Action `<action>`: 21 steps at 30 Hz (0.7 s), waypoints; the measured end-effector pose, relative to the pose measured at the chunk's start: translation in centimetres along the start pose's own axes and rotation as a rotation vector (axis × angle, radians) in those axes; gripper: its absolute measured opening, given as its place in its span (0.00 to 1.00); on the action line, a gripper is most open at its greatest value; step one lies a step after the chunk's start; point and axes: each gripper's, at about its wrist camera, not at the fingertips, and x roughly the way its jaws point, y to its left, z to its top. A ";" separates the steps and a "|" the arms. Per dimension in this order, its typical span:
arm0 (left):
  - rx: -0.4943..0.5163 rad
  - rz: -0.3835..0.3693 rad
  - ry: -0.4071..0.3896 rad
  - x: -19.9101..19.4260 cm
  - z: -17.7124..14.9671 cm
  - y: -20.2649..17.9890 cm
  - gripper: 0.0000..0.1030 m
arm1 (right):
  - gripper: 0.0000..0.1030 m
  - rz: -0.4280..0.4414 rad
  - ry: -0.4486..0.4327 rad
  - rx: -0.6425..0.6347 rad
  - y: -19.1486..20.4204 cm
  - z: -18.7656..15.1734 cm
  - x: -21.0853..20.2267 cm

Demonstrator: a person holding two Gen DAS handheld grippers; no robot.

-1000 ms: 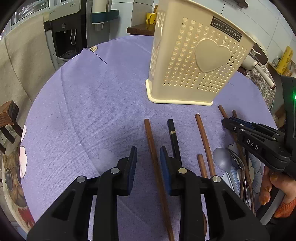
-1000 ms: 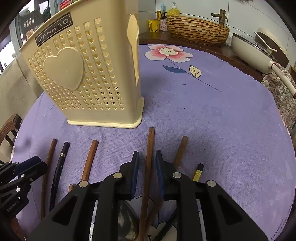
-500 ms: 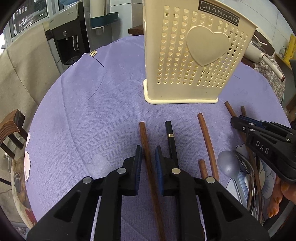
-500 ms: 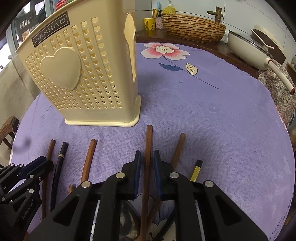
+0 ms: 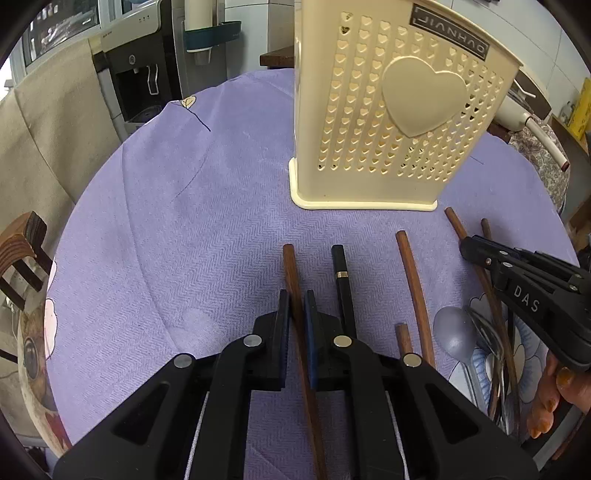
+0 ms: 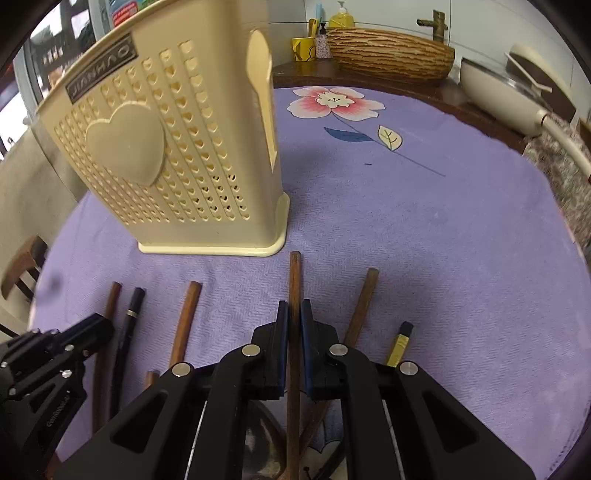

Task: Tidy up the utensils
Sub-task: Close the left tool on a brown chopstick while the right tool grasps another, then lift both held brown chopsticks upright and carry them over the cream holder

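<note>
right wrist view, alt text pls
Right gripper shut on a brown wooden handle lying on a purple cloth. A cream holder stands behind; more handles lie alongside, left gripper at left.

It was a home kitchen and dining corner. Ahead of the jaws a round table wore a purple flowered cloth, and past its far edge a wooden counter carried a woven basin under a brass tap, a soap bottle and a yellow mug. Off to the right sat a cream pan; far left stood a water dispenser and a wooden chair.
</note>
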 end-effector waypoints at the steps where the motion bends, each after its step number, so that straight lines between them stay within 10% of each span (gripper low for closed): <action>1: -0.006 -0.008 0.001 0.0 0.1 0.1 0.08 | 0.07 0.018 0.002 0.019 -0.3 0.1 0.0; 21: 0.014 -0.157 -0.254 -14.4 1.4 2.1 0.06 | 0.07 0.249 -0.248 -0.039 -1.7 0.5 -15.2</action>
